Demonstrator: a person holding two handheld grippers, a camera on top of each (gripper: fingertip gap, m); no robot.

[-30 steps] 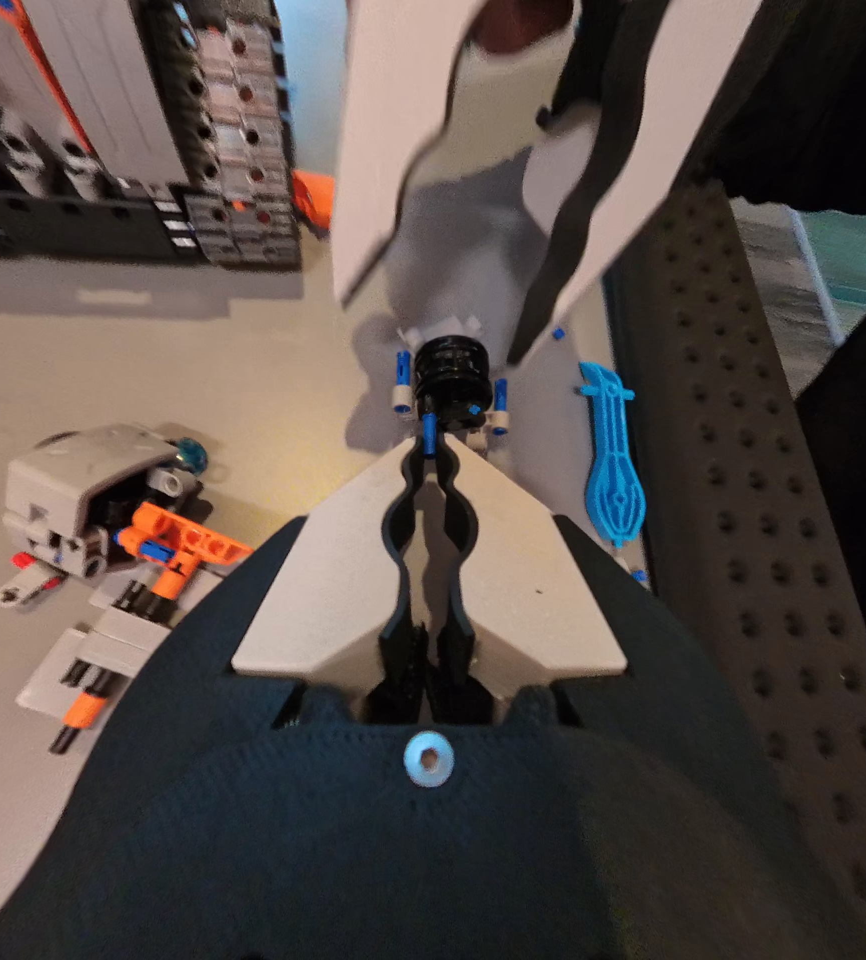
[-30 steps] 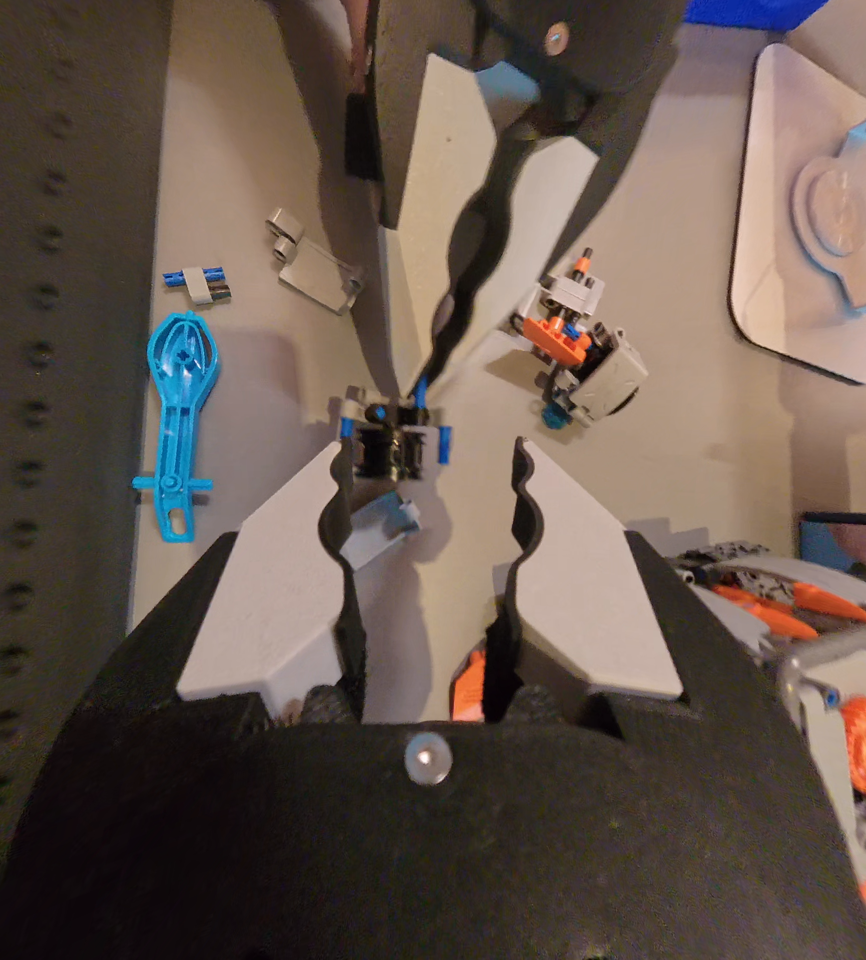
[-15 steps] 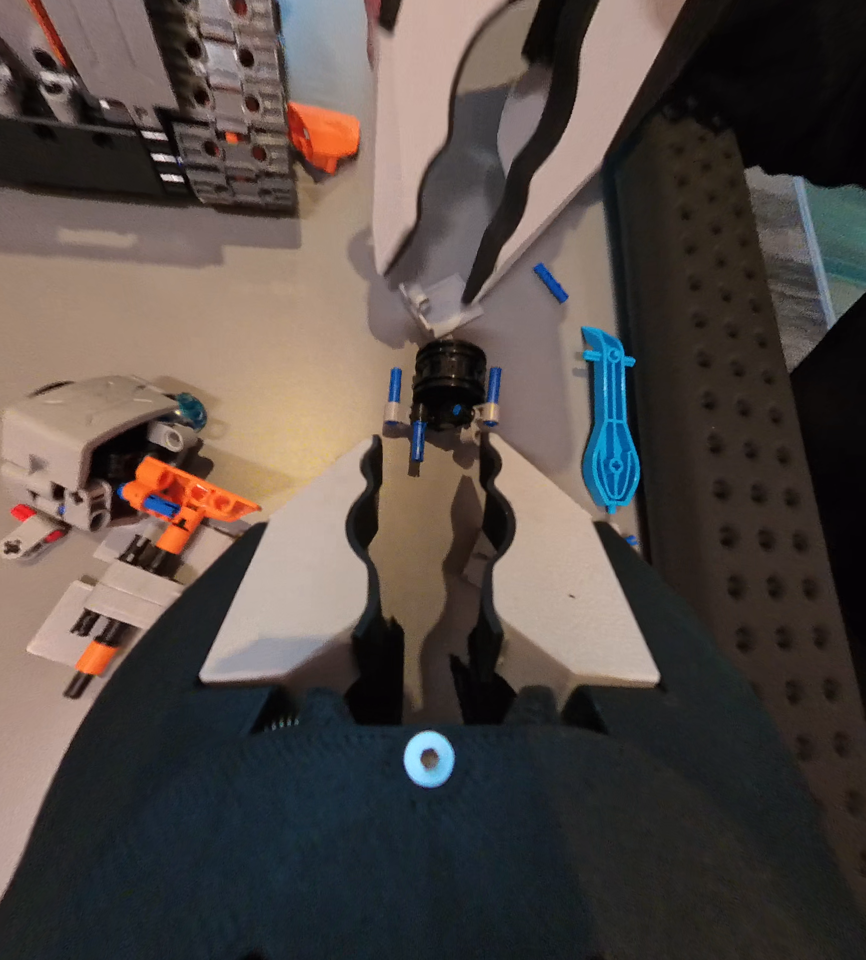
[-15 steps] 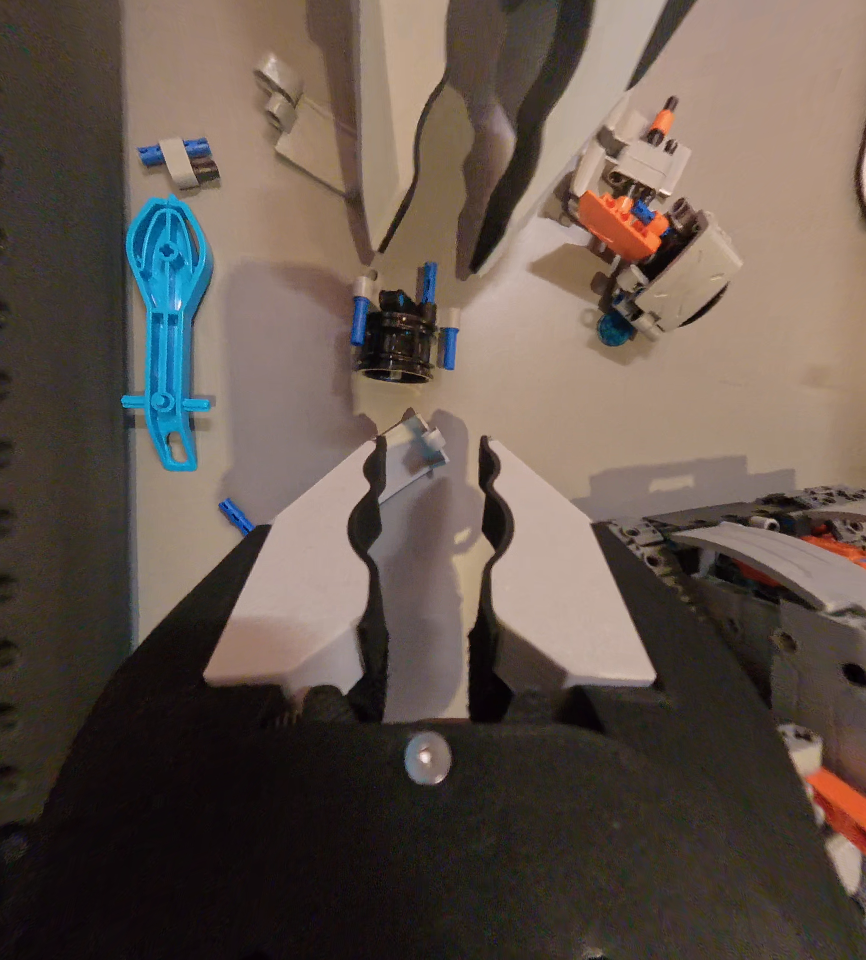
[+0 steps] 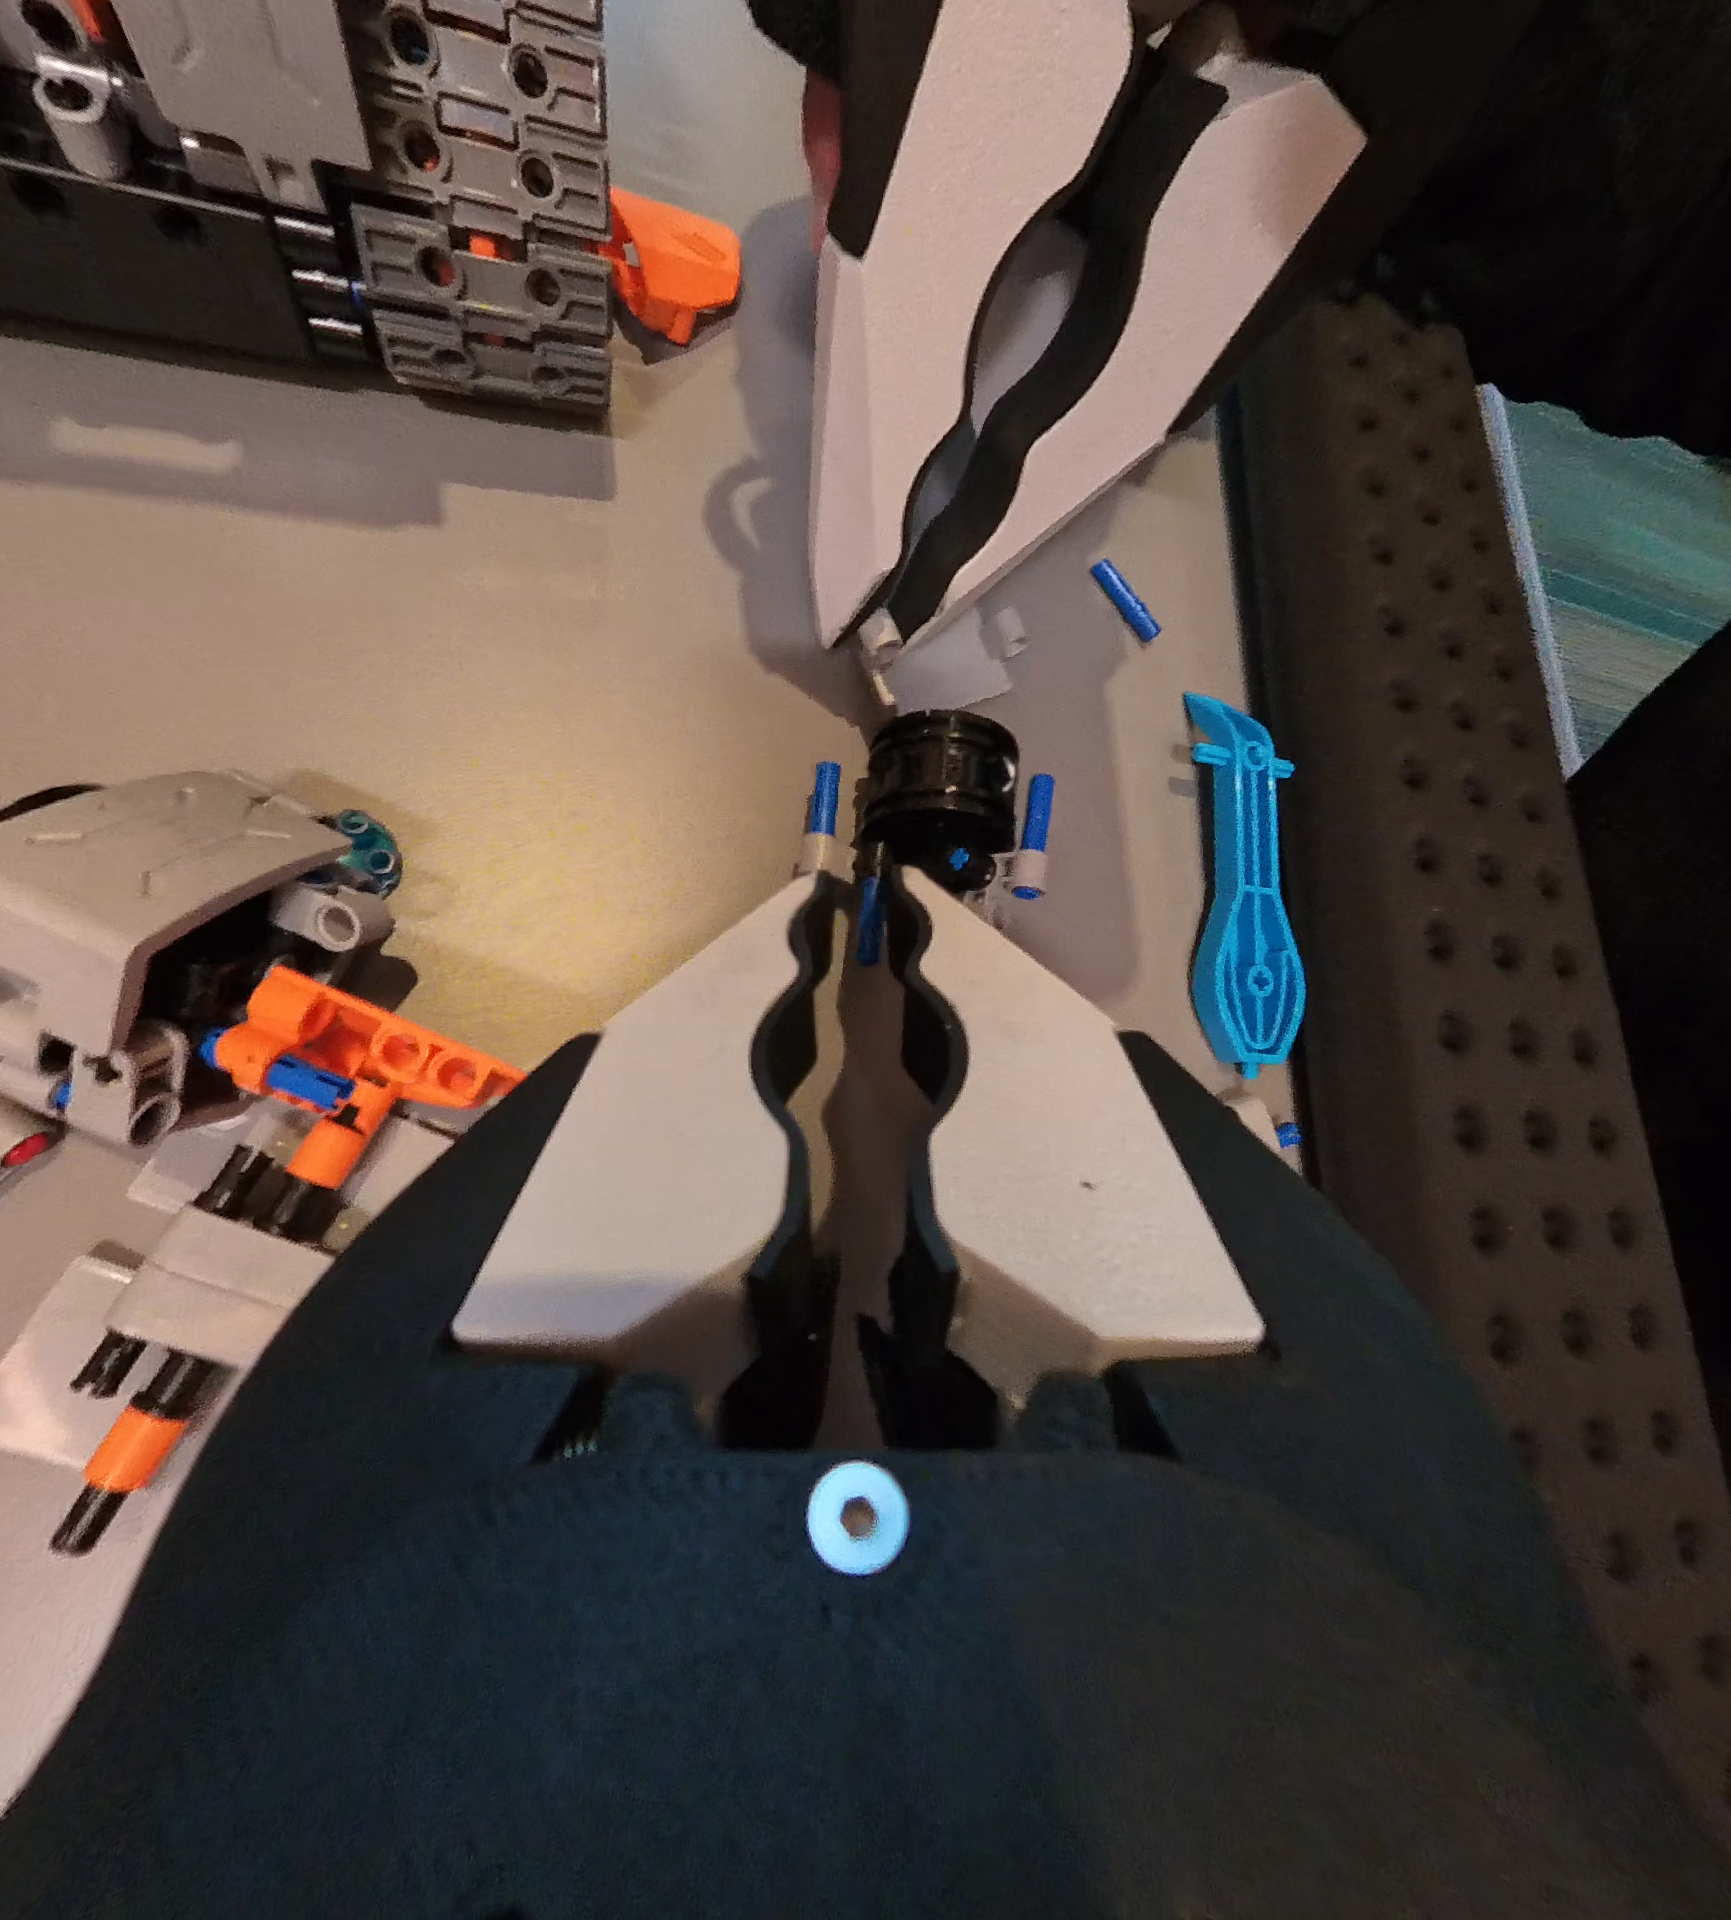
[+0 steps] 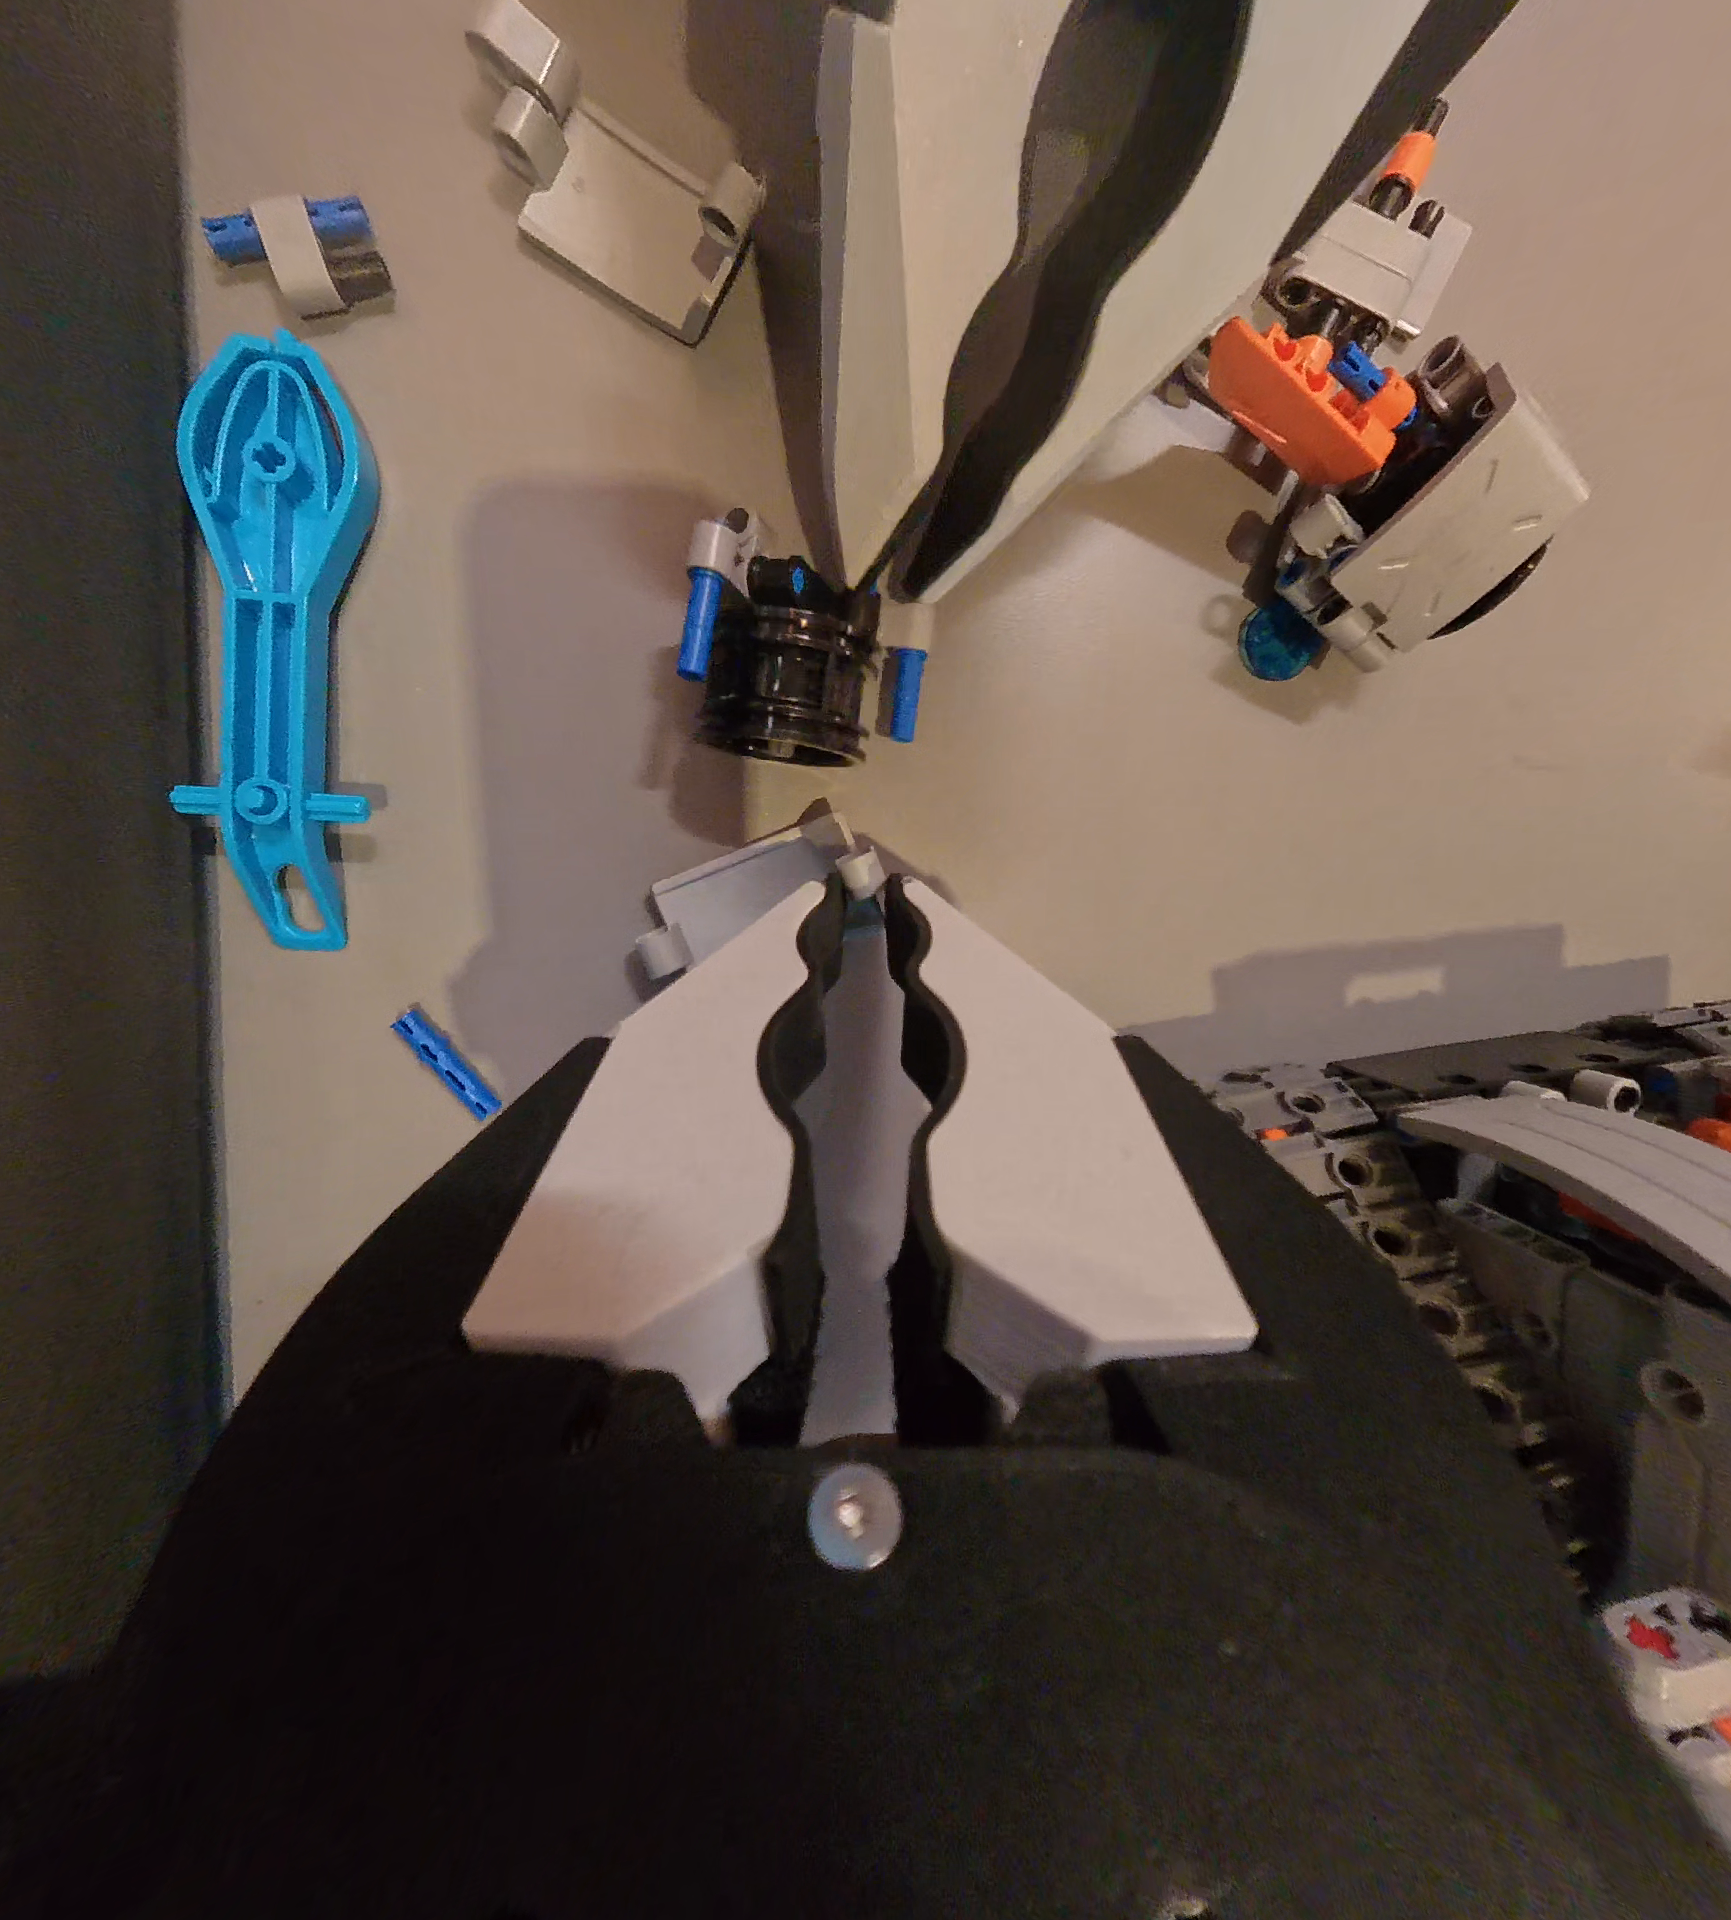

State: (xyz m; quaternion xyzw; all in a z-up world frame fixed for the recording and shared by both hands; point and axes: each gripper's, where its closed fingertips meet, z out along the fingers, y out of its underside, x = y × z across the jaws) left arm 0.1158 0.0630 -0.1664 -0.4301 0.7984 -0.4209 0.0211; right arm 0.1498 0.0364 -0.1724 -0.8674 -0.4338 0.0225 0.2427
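L gripper point(image 5: 866, 899) has re-closed on blue pin point(image 5: 871, 920) of black wheel hub point(image 5: 939, 790); 0.5 s ago it was open. R gripper point(image 6: 856, 883) now pinches grey panel point(image 6: 736, 883), mid-table point(image 6: 1256, 810).

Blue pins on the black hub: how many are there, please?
3 pins: one left of the hub, one right, one in the left gripper; others may be hidden.

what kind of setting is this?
Likely a hobby or lab tabletop for building-toy assembly: loose blue pins, a black wheel hub, a large grey-and-orange tracked model on a beige table.
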